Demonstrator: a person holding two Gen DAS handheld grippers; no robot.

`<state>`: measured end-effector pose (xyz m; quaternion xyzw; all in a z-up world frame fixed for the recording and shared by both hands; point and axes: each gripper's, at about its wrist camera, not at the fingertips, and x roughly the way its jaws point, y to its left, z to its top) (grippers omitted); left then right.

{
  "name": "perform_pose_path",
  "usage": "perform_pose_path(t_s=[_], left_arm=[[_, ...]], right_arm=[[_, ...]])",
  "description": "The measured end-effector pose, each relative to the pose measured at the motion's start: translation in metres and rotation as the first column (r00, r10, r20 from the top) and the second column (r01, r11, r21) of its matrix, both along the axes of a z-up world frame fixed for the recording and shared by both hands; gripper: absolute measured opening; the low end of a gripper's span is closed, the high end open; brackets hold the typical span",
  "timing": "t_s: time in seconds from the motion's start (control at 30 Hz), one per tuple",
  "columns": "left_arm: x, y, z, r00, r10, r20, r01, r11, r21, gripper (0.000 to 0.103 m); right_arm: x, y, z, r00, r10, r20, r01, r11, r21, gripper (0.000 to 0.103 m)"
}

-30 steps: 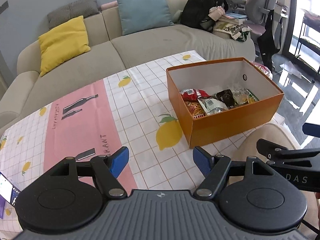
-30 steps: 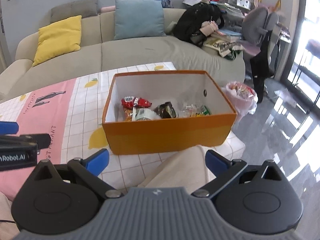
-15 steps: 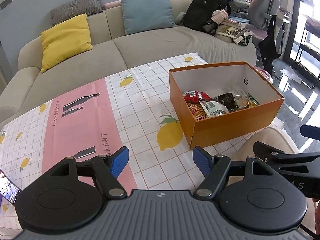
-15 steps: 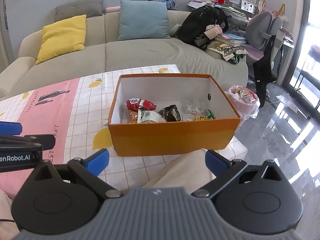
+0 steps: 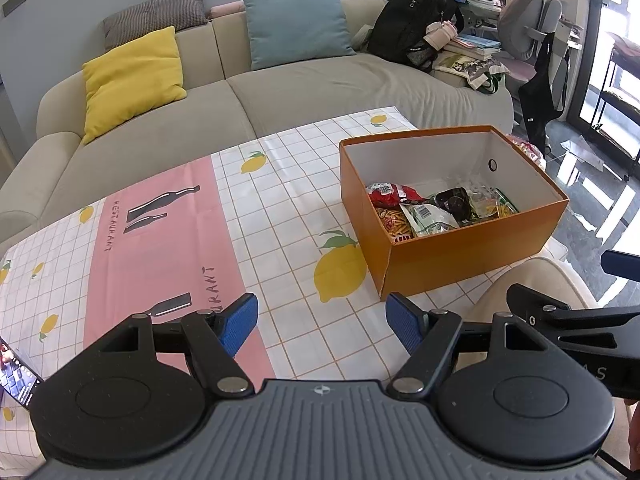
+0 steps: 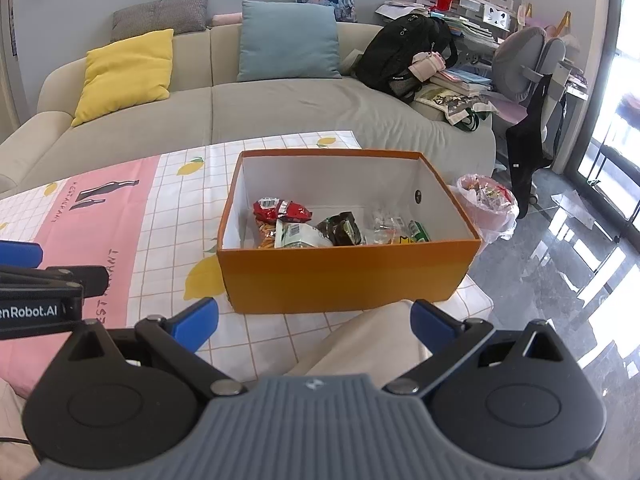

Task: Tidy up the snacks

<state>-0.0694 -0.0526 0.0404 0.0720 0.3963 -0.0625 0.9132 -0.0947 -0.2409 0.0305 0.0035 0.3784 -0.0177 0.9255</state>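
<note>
An orange box [image 5: 472,254] [image 6: 348,276] stands on the right part of the table. It holds several snack packets: a red one [image 6: 280,210], a white-green one [image 6: 298,236], a dark one [image 6: 344,228] and clear ones [image 6: 386,226]. They also show in the left wrist view [image 5: 430,210]. My left gripper [image 5: 322,322] is open and empty, held above the table's near edge, left of the box. My right gripper [image 6: 314,320] is open and empty, in front of the box, above a beige knee.
The table wears a checked cloth [image 5: 276,216] with lemons and a pink stripe. A beige sofa [image 6: 280,104] with cushions stands behind it. A pink bin bag [image 6: 486,204] sits on the floor right of the box. A phone [image 5: 16,376] lies at the near left.
Both grippers have drawn back and up a little, so the box looks slightly farther away. Both stay open and empty. The box and the snacks have not moved.
</note>
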Motion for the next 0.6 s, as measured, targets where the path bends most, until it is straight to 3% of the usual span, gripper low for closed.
perform_pose_path(t_s=[0.6], left_arm=[[-0.0020,-0.0009,0.0012,1.000,0.010,0.001,-0.010,1.000,-0.006,0.086]], right_arm=[[-0.0006,0.0034,0.0007,1.000,0.015,0.022,-0.015,1.000,-0.006,0.100]])
